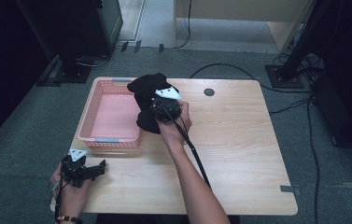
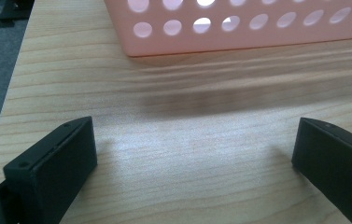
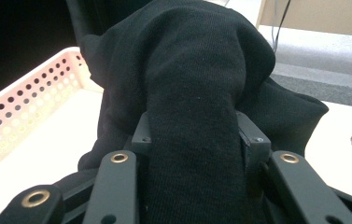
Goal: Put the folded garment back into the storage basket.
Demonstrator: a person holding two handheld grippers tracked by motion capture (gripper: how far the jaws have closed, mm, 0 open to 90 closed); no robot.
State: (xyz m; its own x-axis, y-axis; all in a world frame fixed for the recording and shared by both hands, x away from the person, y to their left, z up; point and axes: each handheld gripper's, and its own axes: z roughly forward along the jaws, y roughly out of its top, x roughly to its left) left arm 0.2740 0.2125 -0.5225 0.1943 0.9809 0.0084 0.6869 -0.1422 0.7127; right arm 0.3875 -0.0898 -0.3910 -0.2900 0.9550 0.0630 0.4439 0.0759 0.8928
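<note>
A bunched black cloth (image 1: 146, 93) hangs from my right gripper (image 1: 163, 103) at the right rim of the pink perforated basket (image 1: 101, 95), which stands on the left half of the table. In the right gripper view the jaws are shut on a thick fold of the black cloth (image 3: 197, 102), with the right gripper (image 3: 195, 137) tilted toward the basket (image 3: 22, 105). My left gripper (image 1: 100, 168) rests at the table's front left corner, open. In the left gripper view the left gripper (image 2: 194, 149) has bare wood between its wide-apart jaws, facing the basket wall (image 2: 239, 28).
The wooden table (image 1: 239, 140) has a round grey cable hole (image 1: 209, 92) near its back edge. A black cable (image 1: 193, 149) trails from the right gripper along the forearm. Dark stands and cables (image 1: 299, 70) lie on the carpet beyond the table.
</note>
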